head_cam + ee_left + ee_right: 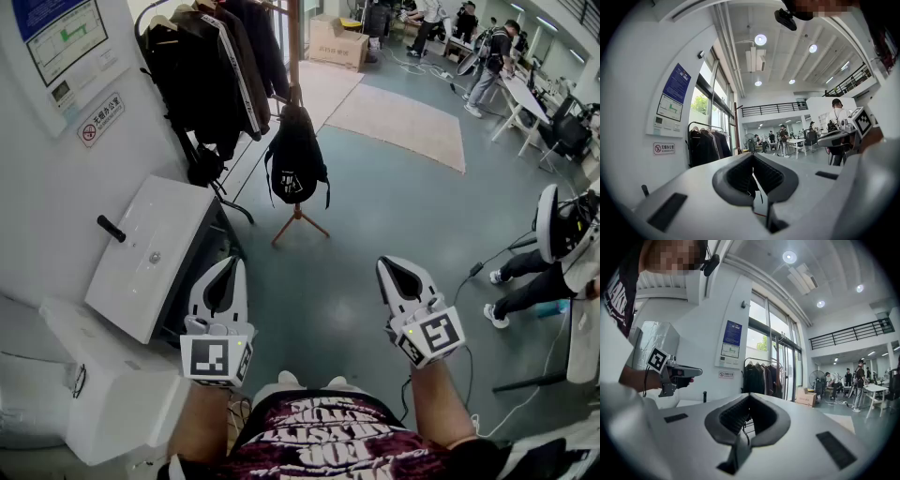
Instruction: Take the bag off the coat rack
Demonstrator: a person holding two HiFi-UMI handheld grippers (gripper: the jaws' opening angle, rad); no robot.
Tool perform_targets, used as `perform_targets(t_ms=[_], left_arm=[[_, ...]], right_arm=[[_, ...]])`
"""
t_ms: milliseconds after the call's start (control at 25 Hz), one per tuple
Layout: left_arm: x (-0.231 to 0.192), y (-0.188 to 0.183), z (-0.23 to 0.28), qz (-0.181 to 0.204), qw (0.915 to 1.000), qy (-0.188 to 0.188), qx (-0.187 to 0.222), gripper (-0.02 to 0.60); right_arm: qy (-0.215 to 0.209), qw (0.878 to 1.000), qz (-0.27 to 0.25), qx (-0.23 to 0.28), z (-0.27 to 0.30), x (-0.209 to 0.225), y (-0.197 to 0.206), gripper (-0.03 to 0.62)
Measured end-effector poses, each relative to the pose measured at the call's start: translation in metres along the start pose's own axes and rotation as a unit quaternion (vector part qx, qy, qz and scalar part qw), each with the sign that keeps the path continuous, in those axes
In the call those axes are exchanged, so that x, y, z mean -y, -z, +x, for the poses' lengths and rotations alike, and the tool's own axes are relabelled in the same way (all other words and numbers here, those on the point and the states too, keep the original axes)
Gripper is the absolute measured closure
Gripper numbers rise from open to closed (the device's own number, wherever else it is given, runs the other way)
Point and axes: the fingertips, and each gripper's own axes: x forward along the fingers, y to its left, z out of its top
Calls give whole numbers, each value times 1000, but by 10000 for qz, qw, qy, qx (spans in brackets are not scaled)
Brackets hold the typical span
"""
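My left claw (230, 272) and right claw (392, 272) are both fully closed with nothing in them, side by side above the floor (375, 216) and well apart from the bag. The black bag (295, 159) hangs from the coat rack (293, 42), long axis vertical, printed face toward me. Dark coats (220, 66) hang just beside it along the floor's wall edge. A white cabinet (155, 248) sits near my left claw.

coat rack (294, 47) top cut off, poster (62, 36) print unreadable
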Motion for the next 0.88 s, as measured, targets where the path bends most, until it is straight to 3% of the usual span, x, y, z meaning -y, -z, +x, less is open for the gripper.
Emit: perform_targets(t_ms=[240, 400, 640, 880], left_arm=[[36, -1, -14, 185, 9997, -143, -23, 574], [48, 12, -30, 168, 9993, -219, -270, 574], [32, 28, -40, 287, 9982, -285, -434, 574], [7, 23, -40, 347, 9986, -144, -359, 574]], right_arm=[[-133, 9999, -16, -6, -29, 6, 8, 589], [-355, 9992, 164, -52, -42, 0, 17, 589], [-433, 9981, 404, -192, -48, -13, 35, 589], [-281, 9989, 351, -104, -40, -30, 20, 589]])
